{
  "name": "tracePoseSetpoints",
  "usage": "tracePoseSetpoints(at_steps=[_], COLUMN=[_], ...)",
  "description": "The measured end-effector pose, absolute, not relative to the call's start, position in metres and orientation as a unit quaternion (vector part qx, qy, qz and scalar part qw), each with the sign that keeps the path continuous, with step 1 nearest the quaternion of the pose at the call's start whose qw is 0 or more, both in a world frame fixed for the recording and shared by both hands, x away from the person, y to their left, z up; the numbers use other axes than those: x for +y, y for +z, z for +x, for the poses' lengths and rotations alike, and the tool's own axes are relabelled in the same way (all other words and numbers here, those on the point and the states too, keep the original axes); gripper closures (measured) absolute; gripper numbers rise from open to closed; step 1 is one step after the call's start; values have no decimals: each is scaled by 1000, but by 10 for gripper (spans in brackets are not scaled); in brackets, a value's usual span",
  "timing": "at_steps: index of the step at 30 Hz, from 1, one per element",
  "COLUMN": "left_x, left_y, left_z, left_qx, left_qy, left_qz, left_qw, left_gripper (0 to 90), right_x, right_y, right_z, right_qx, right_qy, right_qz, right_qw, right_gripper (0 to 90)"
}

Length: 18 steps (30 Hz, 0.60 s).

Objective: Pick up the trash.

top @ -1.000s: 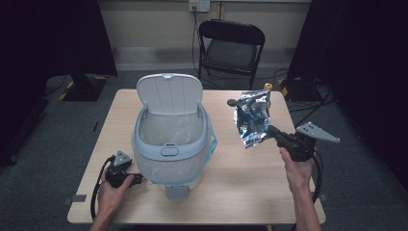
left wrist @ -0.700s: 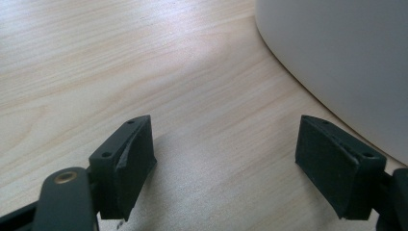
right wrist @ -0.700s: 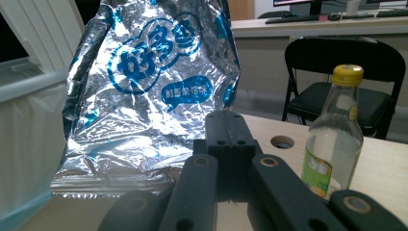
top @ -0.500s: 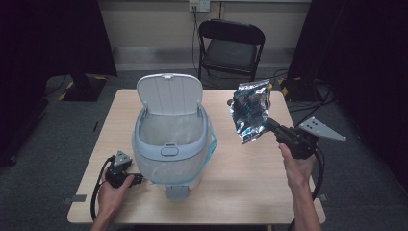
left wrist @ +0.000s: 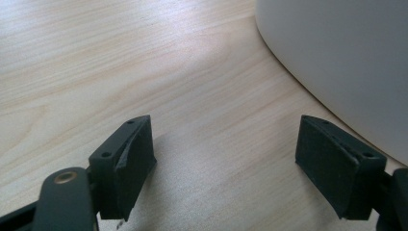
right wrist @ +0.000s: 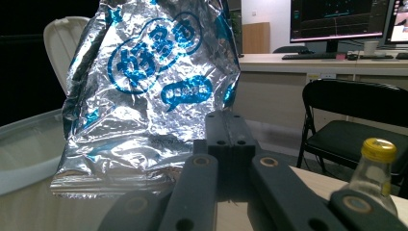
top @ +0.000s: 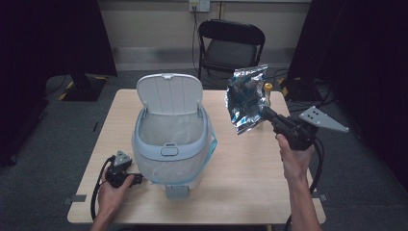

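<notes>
A silver foil snack bag (top: 247,97) with blue print hangs in the air right of the bin, held upright. My right gripper (top: 265,114) is shut on the bag's lower edge; in the right gripper view the bag (right wrist: 151,91) rises above the closed jaws (right wrist: 230,132). The white trash bin (top: 172,137) stands mid-table with its lid (top: 169,93) flipped up and a clear liner inside. My left gripper (top: 137,179) rests on the table at the bin's front left, open, with bare wood between its fingers (left wrist: 132,161) and the bin wall (left wrist: 346,62) just beside it.
A small glass bottle with a yellow cap (top: 268,91) stands on the table behind the bag, also seen at right in the right gripper view (right wrist: 373,173). A black folding chair (top: 231,45) stands beyond the table's far edge. Bare wood table (top: 240,178) lies right of the bin.
My right gripper has lifted the foil bag higher and carried it slightly left, toward the bin. The left gripper has stayed put.
</notes>
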<state>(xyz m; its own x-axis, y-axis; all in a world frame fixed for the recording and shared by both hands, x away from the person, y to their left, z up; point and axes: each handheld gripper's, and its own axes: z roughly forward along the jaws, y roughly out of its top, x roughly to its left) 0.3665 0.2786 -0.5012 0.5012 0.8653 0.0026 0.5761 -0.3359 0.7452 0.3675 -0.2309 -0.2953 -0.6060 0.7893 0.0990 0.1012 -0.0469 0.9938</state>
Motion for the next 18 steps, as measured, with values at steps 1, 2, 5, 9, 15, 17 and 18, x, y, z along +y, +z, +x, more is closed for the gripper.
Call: tracePoseSetpoints(at_steps=[1,2,5,9,15,17,18], left_x=[279,279,279,279,279,279,279], left_y=[-501,-501,-501,-501,-501,-501,-501], left_z=[367,367,367,367,367,367,367], left_qx=[456,456,456,455,456,455,456], left_qy=[205,205,205,205,205,205,205], left_qz=[791,791,791,791,791,791,791], left_qw=[353,353,353,353,353,353,353], left_gripper=[207,207,207,207,207,207,206], right_x=[-230,-228,-225,-220,-205,-199,-196], right_y=[-294,-291,-284,-276,-262,-258,-257], right_z=[368,369,369,368,369,369,370], right_qx=[634,634,632,628,631,633,634], right_qy=[634,635,640,650,660,662,664], right_qz=[349,347,339,328,306,301,298], right_qw=[272,273,275,273,269,266,263], right_gripper=[900,900,900,900,900,900,900])
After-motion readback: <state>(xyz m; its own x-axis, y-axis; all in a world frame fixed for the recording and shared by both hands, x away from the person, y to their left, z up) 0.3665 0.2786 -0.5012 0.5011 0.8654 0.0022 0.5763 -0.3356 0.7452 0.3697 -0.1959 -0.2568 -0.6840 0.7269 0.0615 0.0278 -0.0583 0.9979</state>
